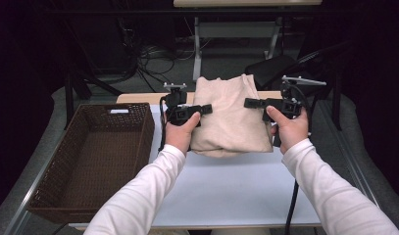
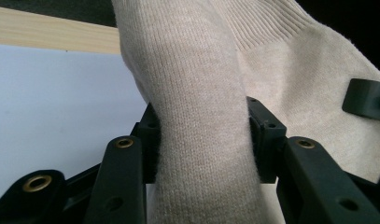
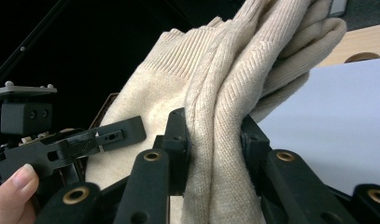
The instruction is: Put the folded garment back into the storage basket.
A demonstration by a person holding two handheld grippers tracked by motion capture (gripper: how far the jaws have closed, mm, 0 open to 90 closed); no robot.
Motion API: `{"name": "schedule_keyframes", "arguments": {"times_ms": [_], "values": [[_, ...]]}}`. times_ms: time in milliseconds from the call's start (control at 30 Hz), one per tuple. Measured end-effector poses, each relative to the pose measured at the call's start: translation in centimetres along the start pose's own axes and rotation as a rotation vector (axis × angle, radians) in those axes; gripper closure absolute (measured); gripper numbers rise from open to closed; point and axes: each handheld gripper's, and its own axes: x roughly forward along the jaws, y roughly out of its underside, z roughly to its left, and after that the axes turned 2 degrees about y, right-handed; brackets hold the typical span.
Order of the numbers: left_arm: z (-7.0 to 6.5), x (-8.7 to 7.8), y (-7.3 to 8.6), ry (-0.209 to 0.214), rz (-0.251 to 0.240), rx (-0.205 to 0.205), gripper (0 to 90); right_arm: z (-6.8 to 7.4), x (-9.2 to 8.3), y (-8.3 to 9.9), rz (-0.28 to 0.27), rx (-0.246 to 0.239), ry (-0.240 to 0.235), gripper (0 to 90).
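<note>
High view showed the folded beige sweater (image 1: pixel 230 115) held above the white tabletop (image 1: pixel 236 191), its long axis running away from you. Your left gripper (image 1: pixel 199 110) and right gripper (image 1: pixel 253 103) each clamped a side fold. A brown wicker basket (image 1: pixel 89 161) sat left; dark room beyond.

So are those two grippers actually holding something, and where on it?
Yes. Both hold the folded beige sweater: the left gripper is clamped on its left side edge, the right gripper on a thick bunch of knit at its right edge.
</note>
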Motion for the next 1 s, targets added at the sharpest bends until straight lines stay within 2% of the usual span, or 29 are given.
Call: {"name": "schedule_keyframes", "arguments": {"times_ms": [300, 733, 1000], "values": [[0.5, -2.2, -0.4, -0.009, -0.012, -0.015, 57.8, 2.0, 0.5, 0.0, 0.009, -0.022, -0.018, 70.7], [2.0, -5.3, -0.6, -0.047, -0.024, -0.028, 57.8, 4.6, 2.5, 0.2, 0.033, -0.043, -0.049, 70.7], [3.1, -6.7, -0.7, -0.064, -0.029, -0.051, 57.8, 5.8, 3.9, 0.3, 0.053, -0.056, -0.062, 70.7]]}}
